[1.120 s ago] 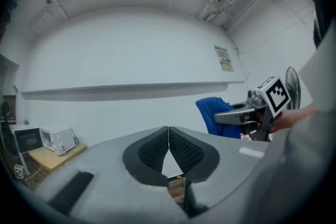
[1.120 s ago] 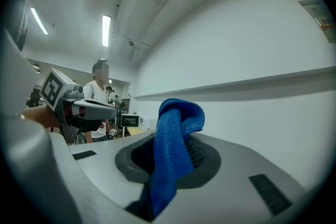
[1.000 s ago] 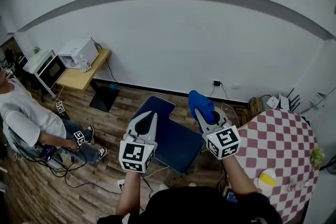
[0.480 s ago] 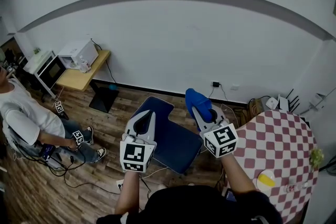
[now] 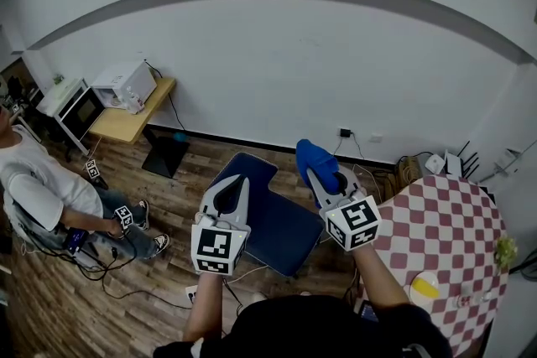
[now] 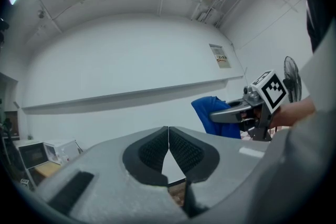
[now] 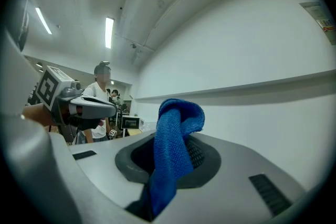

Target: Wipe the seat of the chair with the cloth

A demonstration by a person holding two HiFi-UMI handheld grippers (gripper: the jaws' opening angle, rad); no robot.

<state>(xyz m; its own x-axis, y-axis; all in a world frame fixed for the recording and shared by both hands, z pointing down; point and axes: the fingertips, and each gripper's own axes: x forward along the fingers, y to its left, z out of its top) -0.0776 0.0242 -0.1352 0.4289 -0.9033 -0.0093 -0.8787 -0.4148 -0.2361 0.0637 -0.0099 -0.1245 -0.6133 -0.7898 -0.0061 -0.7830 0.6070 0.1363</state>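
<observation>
The chair's dark blue seat (image 5: 281, 229) lies below and between both grippers in the head view. My right gripper (image 5: 317, 172) is shut on a blue cloth (image 5: 312, 157), held level above the seat's right edge. In the right gripper view the cloth (image 7: 176, 139) bunches out from between the jaws and hangs down in front. My left gripper (image 5: 237, 182) is held level over the seat's left side, its jaws shut with nothing between them (image 6: 168, 136). The left gripper view shows the right gripper (image 6: 239, 113) and the cloth (image 6: 210, 113) beside it.
A round table with a red-checked cover (image 5: 445, 218) stands at the right, a yellow item (image 5: 426, 287) on it. A seated person (image 5: 38, 193) is at the left, near a wooden desk (image 5: 126, 123) with a microwave (image 5: 80, 106). Cables lie on the wood floor (image 5: 180, 189).
</observation>
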